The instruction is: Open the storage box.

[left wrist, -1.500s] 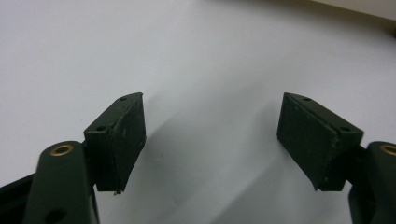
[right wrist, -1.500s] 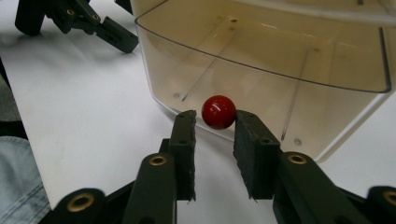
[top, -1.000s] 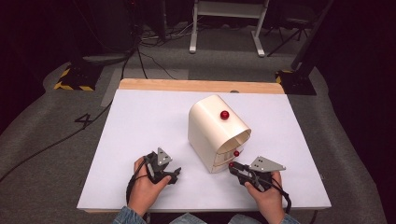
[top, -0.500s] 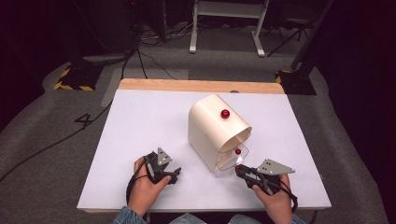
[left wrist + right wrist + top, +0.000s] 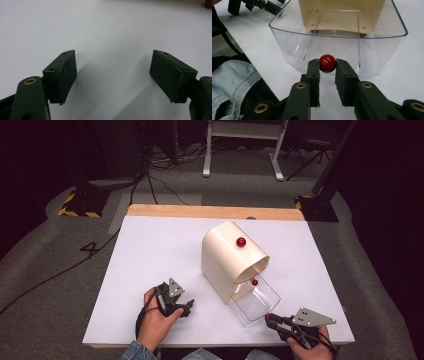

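Observation:
A cream, arch-topped cabinet (image 5: 225, 255) stands mid-table with a red knob (image 5: 241, 241) on its curved top and a second red knob (image 5: 254, 282) at its front opening. A clear plastic drawer (image 5: 256, 302) sticks out of its base toward me. My right gripper (image 5: 270, 319) is shut on the drawer's red ball knob (image 5: 327, 63), which sits squeezed between the two pads in front of the drawer wall (image 5: 337, 50). The cabinet body (image 5: 342, 12) rises behind the drawer. My left gripper (image 5: 187, 306) rests on the white table left of the cabinet, its jaws open (image 5: 112, 67) over bare surface.
The white table top (image 5: 150, 260) has a wooden strip (image 5: 215, 211) along its far edge. Dark floor with cables and stands lies beyond. A denim sleeve (image 5: 234, 82) sits at the near edge, and the left gripper (image 5: 254, 5) lies beyond the drawer's corner.
My right gripper has moved back toward the table's near edge with the knob in it, and the clear drawer has slid farther out of the cabinet. The left hand has stayed put.

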{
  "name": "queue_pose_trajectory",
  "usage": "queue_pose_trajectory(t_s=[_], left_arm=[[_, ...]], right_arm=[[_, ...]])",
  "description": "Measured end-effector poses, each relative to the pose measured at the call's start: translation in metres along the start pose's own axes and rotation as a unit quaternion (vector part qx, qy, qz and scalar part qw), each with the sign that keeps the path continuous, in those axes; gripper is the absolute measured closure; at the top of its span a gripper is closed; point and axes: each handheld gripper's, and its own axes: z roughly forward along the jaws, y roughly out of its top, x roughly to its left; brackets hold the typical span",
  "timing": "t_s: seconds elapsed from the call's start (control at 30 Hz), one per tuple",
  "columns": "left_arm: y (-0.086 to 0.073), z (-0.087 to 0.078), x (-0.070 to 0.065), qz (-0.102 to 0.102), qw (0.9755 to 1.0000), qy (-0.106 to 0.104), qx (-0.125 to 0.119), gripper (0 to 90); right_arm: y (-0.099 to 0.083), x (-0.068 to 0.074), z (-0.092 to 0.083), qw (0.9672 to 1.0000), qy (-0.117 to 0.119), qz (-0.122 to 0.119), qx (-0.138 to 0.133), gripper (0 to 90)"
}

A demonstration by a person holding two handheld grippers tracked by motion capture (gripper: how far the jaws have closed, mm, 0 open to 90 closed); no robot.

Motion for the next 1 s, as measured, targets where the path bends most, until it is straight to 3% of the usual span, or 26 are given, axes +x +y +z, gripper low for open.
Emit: queue_pose_trajectory(t_s=[0.13,0.27,0.37,0.5,0.63,1.0], left_arm=[[0.000,0.000,0.000,0.000,1.0000,0.000,0.000,22.2],[0.000,0.000,0.000,0.000,1.0000,0.002,0.000,22.3],[0.000,0.000,0.000,0.000,1.0000,0.001,0.001,22.2],[0.000,0.000,0.000,0.002,1.0000,0.004,0.000,22.3],[0.000,0.000,0.000,0.002,1.0000,0.003,0.000,22.2],[0.000,0.001,0.003,-0.008,0.9999,-0.007,0.000,21.8]], right_arm=[[-0.007,0.001,-0.001,0.9999,-0.001,0.001,0.011,73.6],[-0.015,-0.003,0.008,0.9994,0.007,0.012,0.033,73.7],[-0.016,-0.003,0.009,0.9994,0.007,0.012,0.032,73.5],[-0.016,-0.002,0.009,0.9994,-0.003,0.003,0.034,62.9],[-0.009,0.004,0.001,0.9995,-0.012,-0.013,0.025,55.7],[0.029,0.004,-0.012,0.9992,-0.006,-0.032,-0.025,54.0]])
